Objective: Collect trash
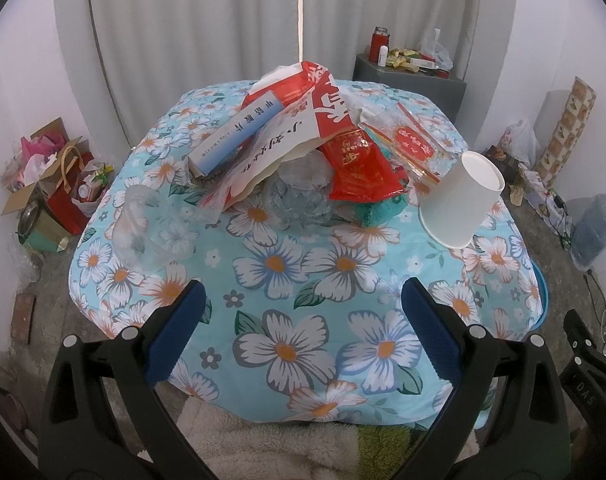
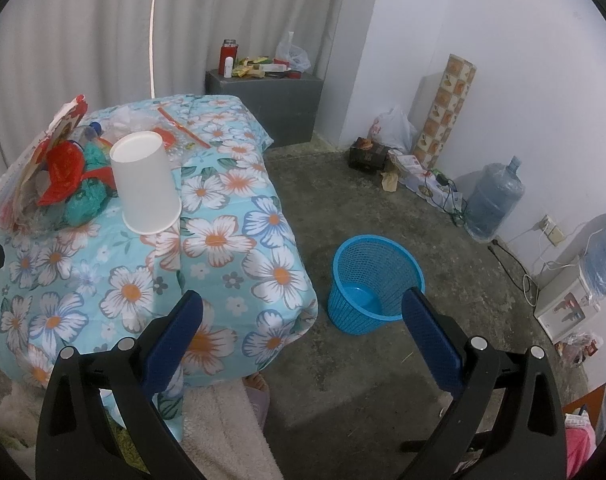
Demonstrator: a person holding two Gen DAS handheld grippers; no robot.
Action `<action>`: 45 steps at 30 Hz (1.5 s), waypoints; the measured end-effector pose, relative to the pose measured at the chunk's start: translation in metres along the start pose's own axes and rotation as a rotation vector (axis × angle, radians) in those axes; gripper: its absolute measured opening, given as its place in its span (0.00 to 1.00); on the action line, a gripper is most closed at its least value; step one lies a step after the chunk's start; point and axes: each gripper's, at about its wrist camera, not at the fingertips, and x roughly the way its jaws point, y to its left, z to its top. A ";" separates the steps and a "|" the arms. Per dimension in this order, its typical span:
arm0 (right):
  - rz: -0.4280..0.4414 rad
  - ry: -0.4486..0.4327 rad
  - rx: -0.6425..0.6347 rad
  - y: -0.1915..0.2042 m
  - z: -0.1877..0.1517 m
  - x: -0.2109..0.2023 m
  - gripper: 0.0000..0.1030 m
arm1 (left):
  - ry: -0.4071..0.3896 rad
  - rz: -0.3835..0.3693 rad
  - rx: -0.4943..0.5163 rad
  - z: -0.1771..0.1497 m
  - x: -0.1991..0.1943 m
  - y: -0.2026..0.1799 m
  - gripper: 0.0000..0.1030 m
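Observation:
A pile of trash (image 1: pixel 303 144) lies at the far middle of the floral-covered table (image 1: pixel 303 280): red wrappers, a long white box (image 1: pixel 235 132), crumpled clear plastic and a teal bag. An upturned white paper cup (image 1: pixel 463 200) (image 2: pixel 145 184) stands right of the pile. A clear plastic cup (image 1: pixel 151 228) lies on its side at the left. My left gripper (image 1: pixel 303 320) hangs open over the table's near part, nothing between its fingers. My right gripper (image 2: pixel 303 320) is open too, near the table's right corner. A blue mesh waste basket (image 2: pixel 377 284) stands on the floor beside the table.
A grey cabinet (image 2: pixel 263 96) with a red flask and packets stands at the back. Water jugs (image 2: pixel 495 200), bags, a patterned roll and cables line the right wall. Boxes and bags (image 1: pixel 55 184) crowd the left floor. A fluffy white cloth (image 2: pixel 223 432) lies below the grippers.

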 end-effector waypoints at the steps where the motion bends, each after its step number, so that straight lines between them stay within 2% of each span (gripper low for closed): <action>1: 0.000 0.000 -0.001 -0.001 0.000 0.000 0.94 | 0.000 -0.001 0.000 0.000 0.000 0.000 0.91; 16: 0.000 0.000 0.006 -0.001 0.000 0.001 0.94 | 0.000 -0.002 0.002 0.000 0.000 0.000 0.91; 22: 0.030 -0.024 0.017 0.002 0.005 -0.001 0.94 | -0.070 -0.028 0.009 -0.001 -0.014 0.018 0.91; 27: 0.090 -0.081 0.005 0.019 0.021 -0.006 0.94 | -0.202 -0.006 -0.077 0.010 -0.036 0.077 0.91; 33: 0.210 -0.108 -0.017 0.043 0.040 -0.007 0.94 | -0.207 0.034 -0.166 0.009 -0.035 0.159 0.91; 37: 0.269 -0.114 -0.041 0.061 0.056 0.002 0.94 | -0.155 -0.026 -0.162 0.006 -0.018 0.177 0.91; 42: 0.333 -0.060 -0.001 0.072 0.075 0.024 0.94 | -0.142 -0.172 -0.159 0.002 0.005 0.174 0.91; 45: 0.345 -0.051 0.015 0.075 0.082 0.033 0.92 | -0.124 -0.168 -0.166 0.009 0.015 0.170 0.91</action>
